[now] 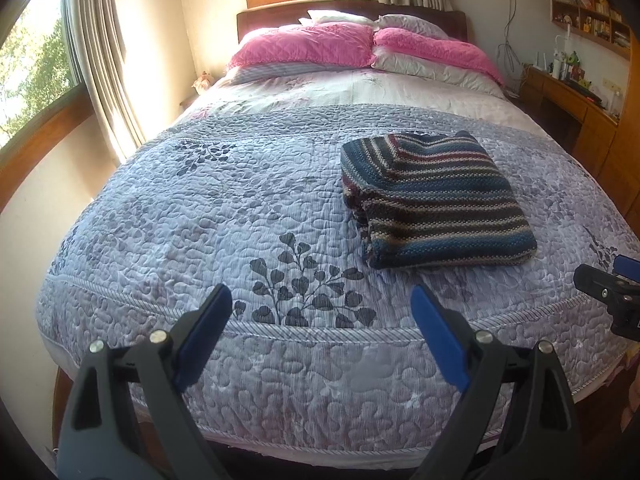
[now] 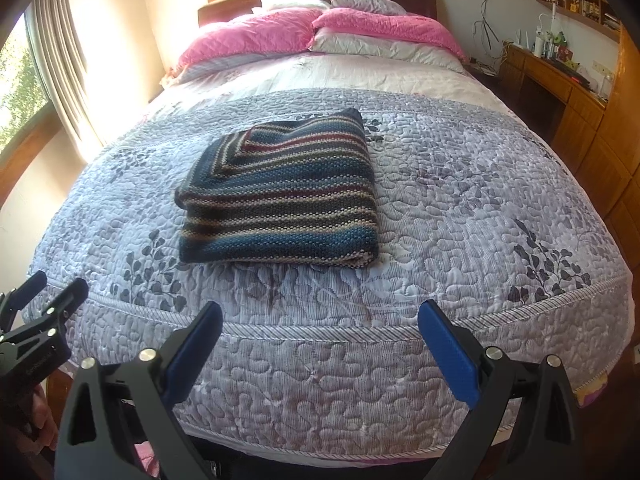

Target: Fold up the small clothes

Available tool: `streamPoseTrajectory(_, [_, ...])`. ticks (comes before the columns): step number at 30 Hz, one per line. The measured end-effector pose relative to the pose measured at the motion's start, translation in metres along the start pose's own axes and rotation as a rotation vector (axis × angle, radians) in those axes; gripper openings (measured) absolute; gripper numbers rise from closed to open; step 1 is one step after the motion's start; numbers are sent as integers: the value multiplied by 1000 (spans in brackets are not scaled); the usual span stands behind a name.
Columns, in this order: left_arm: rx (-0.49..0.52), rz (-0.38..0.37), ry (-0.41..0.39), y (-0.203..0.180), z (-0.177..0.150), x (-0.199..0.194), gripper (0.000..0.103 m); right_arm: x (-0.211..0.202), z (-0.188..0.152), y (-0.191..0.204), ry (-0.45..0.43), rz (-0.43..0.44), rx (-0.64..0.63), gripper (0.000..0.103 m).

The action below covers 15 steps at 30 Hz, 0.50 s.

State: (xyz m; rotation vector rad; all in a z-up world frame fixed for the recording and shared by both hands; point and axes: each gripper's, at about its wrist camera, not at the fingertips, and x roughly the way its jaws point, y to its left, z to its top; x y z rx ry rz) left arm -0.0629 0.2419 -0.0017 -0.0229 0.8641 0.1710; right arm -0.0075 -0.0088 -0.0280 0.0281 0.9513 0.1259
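The wide bed with its lavender quilted leaf-print bedspread [image 1: 168, 216] is carrying everything here, and the striped knitted garment in blue, maroon and cream [image 1: 436, 200] is lying on it as a neat, thick rectangle, nearer the foot edge than the pillows and a little toward the bed's desk-side edge. It looks already folded, so my guess is the job is at its finishing stage: anyone tidying it should be pressing the top layer flat and squaring the loose corner rather than lifting the bundle, since a grab at one edge would probably be pulling the layers apart.

Both tools are hanging over the foot edge, well short of the garment. The left claw [image 1: 322, 320] is standing with its blue pads wide apart and nothing between them; the right claw [image 2: 320, 336] is likewise spread and empty.

The left wrist view is showing the garment's stacked fold edges on its window-side flank, plus the right claw peeking in at the frame's right edge. The right wrist view is showing the garment more squarely, with its diagonal tucked flap on top, the left claw [image 2: 44, 286] at the frame's left edge, and a sliver of a person's hand [image 2: 40, 416] beneath it.
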Motion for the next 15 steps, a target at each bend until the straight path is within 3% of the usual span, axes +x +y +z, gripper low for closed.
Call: streamPoseTrajectory(15, [0,9,12,2,-2,4,90,-6,0,4,-32,-95,-45,98])
